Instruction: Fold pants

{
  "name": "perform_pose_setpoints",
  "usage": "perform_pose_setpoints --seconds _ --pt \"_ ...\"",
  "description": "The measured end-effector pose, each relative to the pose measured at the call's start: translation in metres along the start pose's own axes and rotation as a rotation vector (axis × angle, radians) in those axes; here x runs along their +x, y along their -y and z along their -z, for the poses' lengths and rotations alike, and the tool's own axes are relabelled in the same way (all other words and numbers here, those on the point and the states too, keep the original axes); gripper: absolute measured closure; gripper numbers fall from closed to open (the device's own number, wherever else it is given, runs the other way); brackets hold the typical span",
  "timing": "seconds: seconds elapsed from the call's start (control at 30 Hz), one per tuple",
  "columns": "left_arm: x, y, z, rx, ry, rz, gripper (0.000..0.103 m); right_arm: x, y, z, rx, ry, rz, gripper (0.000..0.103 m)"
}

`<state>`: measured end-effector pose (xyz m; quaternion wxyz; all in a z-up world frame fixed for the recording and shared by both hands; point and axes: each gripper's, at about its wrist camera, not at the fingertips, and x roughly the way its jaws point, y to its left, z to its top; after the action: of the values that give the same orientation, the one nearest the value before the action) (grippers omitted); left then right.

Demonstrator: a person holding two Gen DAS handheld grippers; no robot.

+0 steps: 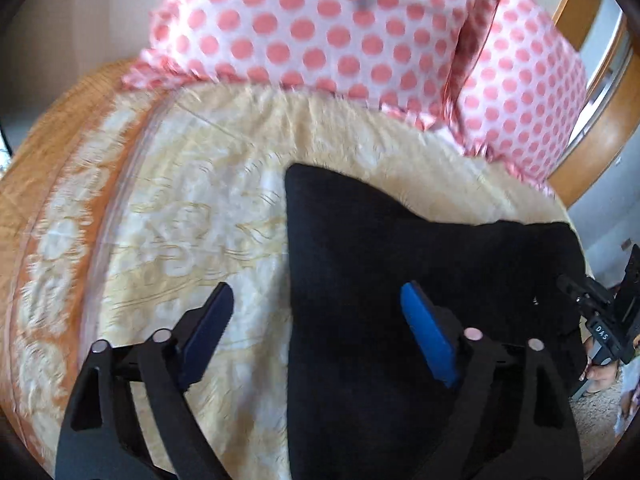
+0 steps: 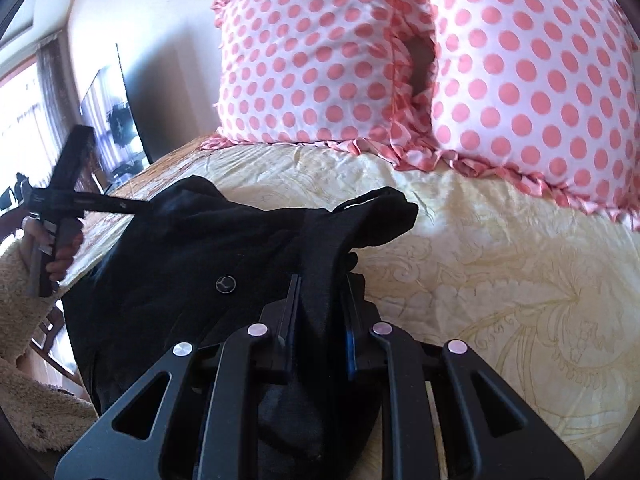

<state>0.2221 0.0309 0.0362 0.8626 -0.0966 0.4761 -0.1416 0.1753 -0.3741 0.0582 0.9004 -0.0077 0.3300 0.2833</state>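
Note:
Black pants [image 1: 400, 280] lie bunched on a cream patterned bedspread [image 1: 180, 208]. My left gripper [image 1: 316, 300] is open and empty, its blue fingers [image 1: 428, 332] hovering over the pants' left edge. In the right wrist view my right gripper [image 2: 320, 292] is shut on a raised fold of the pants [image 2: 224, 248] near the waistband; a button [image 2: 225, 283] shows to its left. The left gripper [image 2: 60, 208] appears at the far left of that view, held in a hand.
Two pink polka-dot pillows [image 2: 312, 52] [image 2: 532, 88] stand at the head of the bed. The bedspread [image 2: 500, 272] stretches right of the pants. An orange border [image 1: 52, 184] runs along the bed's left edge. A wooden headboard [image 1: 580, 12] rises at the right.

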Motion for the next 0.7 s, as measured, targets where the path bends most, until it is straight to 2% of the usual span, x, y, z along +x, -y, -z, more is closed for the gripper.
perform_pose_setpoints --seconds 0.13,0.2,0.27,0.4,0.47,0.5,0.57,0.6,0.63,0.7 --pt "0.015 0.005 0.000 0.004 -0.043 0.030 0.025 0.005 0.003 0.000 0.006 -0.022 0.014 0.085" --pt "0.017 0.009 -0.004 0.008 -0.061 0.061 0.032 0.009 0.007 0.000 0.018 -0.044 0.025 0.084" --pt "0.021 0.011 -0.008 0.004 -0.073 0.055 0.032 0.015 0.012 -0.001 0.035 -0.073 0.037 0.081" --pt "0.028 0.016 -0.014 0.017 -0.093 0.021 0.037 0.024 0.021 -0.001 0.074 -0.116 0.044 0.065" --pt "0.029 0.020 -0.016 0.027 -0.093 0.008 0.039 0.027 0.026 -0.002 0.103 -0.127 0.029 0.064" --pt "0.029 0.021 -0.016 0.030 -0.090 0.003 0.042 0.028 0.028 -0.002 0.121 -0.130 0.016 0.064" --pt "0.027 0.023 -0.015 0.032 -0.072 -0.017 0.053 0.030 0.031 -0.001 0.146 -0.129 -0.008 0.071" --pt "0.025 0.022 -0.015 0.031 -0.062 -0.023 0.064 0.029 0.031 -0.001 0.147 -0.124 -0.020 0.079" --pt "0.021 0.022 -0.014 0.033 -0.051 -0.025 0.076 0.027 0.030 -0.001 0.141 -0.116 -0.023 0.082" --pt "0.017 0.022 -0.013 0.041 -0.036 -0.029 0.087 0.023 0.025 -0.003 0.117 -0.103 -0.010 0.085"
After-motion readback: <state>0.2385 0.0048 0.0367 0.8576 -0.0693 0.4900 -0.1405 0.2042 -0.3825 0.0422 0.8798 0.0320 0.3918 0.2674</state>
